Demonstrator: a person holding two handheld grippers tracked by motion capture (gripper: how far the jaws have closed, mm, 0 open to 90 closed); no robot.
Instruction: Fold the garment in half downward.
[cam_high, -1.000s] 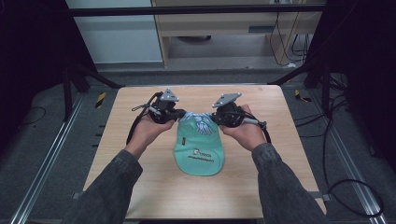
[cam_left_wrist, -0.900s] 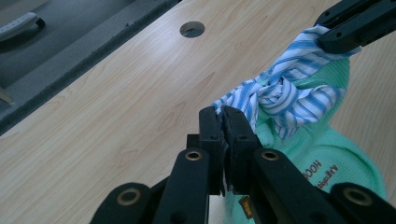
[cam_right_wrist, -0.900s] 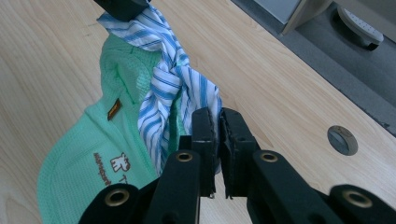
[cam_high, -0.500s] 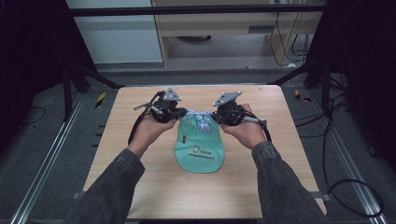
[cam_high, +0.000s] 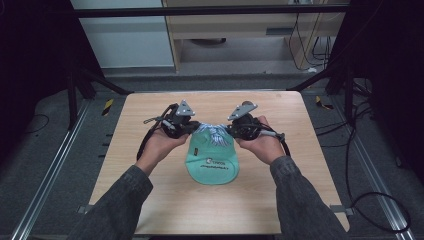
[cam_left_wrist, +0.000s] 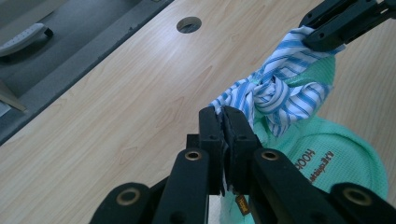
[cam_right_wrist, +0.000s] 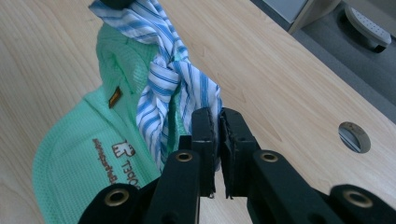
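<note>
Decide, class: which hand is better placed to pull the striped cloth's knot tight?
Neither alone: left claw and right claw each clamp one end of the striped cloth above the green cap, mirrored; both pull.

The cap (cam_high: 212, 162) lies flat on the table (cam_high: 150, 200) near its middle, brim end toward six o'clock, nearest the person. At the cap's twelve o'clock edge a striped cloth (cam_high: 214, 134) sits bunched, knotted at its middle and stretched between the two grippers. The left gripper (cam_high: 191, 127) is at the cloth's nine o'clock end, the right gripper (cam_high: 231, 130) at its three o'clock end, each clamped on a tail of it. Both forearms reach in from six o'clock, one on either side of the cap. A round hole (cam_left_wrist: 188, 24) in the tabletop lies beyond the grippers.
</note>
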